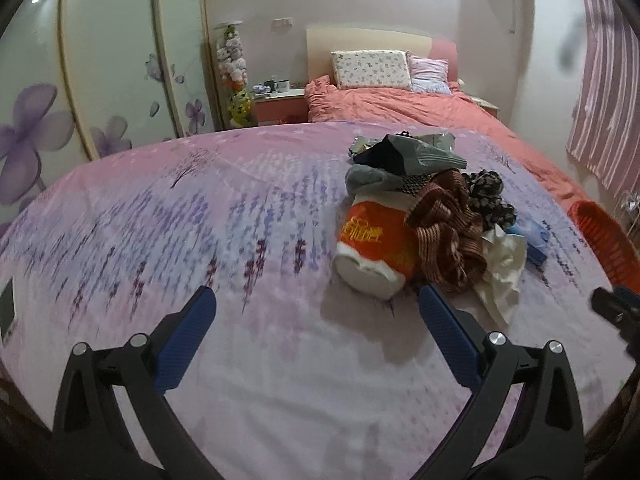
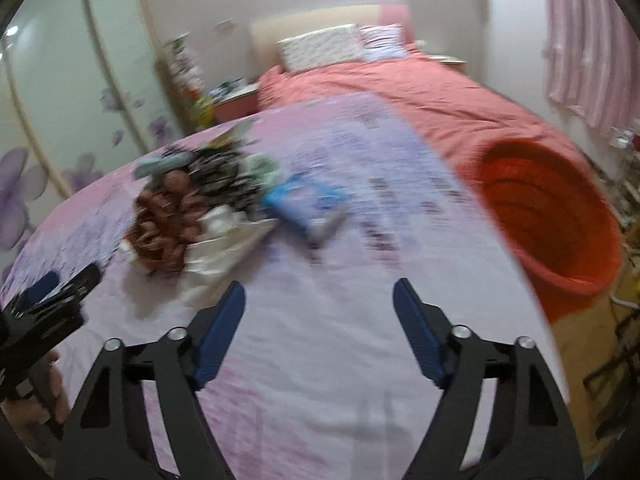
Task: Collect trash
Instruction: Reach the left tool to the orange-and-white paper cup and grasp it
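- I saw the trash pile [image 1: 432, 216] heaped on the bed [image 1: 240, 240], right of its middle: an orange-and-white cup [image 1: 372, 252], brown striped cloth [image 1: 444, 236], white crumpled paper [image 1: 504, 276], a blue packet [image 2: 304, 204] and grey wrapping [image 1: 416, 152].
- An orange basket [image 2: 552, 216] stood at the bed's right edge, apart from the pile.
- My left gripper [image 1: 316, 300] hung tilted down over the sheet, fingers spread wide and empty, the cup just ahead.
- My right gripper [image 2: 320, 292] had its fingers apart, nothing between them.

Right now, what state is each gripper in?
Left gripper: open, holding nothing.
Right gripper: open, holding nothing.
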Available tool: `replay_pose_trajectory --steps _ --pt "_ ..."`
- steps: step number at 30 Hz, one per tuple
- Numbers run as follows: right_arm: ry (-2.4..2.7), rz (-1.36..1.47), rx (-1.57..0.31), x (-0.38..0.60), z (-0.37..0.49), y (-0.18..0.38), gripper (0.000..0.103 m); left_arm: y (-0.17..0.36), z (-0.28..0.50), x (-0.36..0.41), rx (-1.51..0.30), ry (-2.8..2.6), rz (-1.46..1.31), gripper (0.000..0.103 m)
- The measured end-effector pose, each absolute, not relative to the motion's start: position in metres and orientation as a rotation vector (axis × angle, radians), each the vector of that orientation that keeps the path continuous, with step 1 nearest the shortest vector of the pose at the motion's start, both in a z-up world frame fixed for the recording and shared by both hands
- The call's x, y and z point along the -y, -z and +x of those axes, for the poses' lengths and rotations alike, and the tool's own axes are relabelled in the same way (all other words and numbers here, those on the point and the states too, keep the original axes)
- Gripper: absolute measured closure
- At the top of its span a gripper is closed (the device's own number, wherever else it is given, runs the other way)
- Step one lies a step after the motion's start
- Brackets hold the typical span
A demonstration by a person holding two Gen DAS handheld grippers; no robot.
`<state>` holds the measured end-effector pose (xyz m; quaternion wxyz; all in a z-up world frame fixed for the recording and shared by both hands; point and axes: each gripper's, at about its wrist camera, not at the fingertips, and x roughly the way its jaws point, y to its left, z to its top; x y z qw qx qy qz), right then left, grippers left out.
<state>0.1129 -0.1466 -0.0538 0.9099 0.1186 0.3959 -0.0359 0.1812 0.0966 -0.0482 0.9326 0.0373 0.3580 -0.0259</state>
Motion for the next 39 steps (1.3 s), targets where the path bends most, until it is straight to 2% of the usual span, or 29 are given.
replay_pose_trajectory --steps 6,9,11,18,19,20,27,28,29,31,35,38,39 --pt "-0.027 0.210 -0.854 0.108 0.153 0.067 0.038 0.054 0.204 -0.094 -0.759 0.079 0.090 0.007" --pt "-0.044 0.207 -0.892 0.102 0.169 0.079 0.049 0.057 0.210 -0.093 -0.771 0.103 0.087 0.008" --pt "-0.097 0.237 -0.916 0.105 0.173 0.084 0.062 0.061 0.213 -0.091 -0.778 0.119 0.088 0.009" --pt "-0.107 0.193 -0.872 0.111 0.157 0.073 0.074 0.077 0.231 -0.082 -0.833 0.165 0.069 0.017" --pt "-0.097 0.196 -0.863 0.115 0.154 0.070 0.095 0.078 0.233 -0.082 -0.839 0.173 0.059 0.017" --pt "-0.078 0.195 -0.857 0.120 0.152 0.068 0.100 0.079 0.235 -0.082 -0.842 0.180 0.052 0.017" --pt "-0.086 0.259 -0.881 0.130 0.153 0.074 0.099 0.083 0.246 -0.072 -0.838 0.190 0.090 0.017" --pt "-0.094 0.270 -0.886 0.126 0.155 0.074 0.092 0.083 0.248 -0.069 -0.839 0.190 0.095 0.017" --pt "-0.099 0.281 -0.891 0.126 0.155 0.075 0.078 0.084 0.249 -0.068 -0.839 0.191 0.097 0.017" --pt "-0.103 0.302 -0.879 0.124 0.154 0.075 0.059 0.086 0.253 -0.066 -0.846 0.197 0.096 0.017" --pt "-0.111 0.334 -0.847 0.127 0.152 0.067 0.055 0.089 0.260 -0.059 -0.852 0.200 0.108 0.018" --pt "-0.109 0.340 -0.861 0.129 0.154 0.068 0.054 0.091 0.269 -0.056 -0.870 0.203 0.099 0.029" --pt "-0.110 0.339 -0.872 0.127 0.156 0.071 0.054 0.092 0.272 -0.056 -0.875 0.195 0.098 0.030"
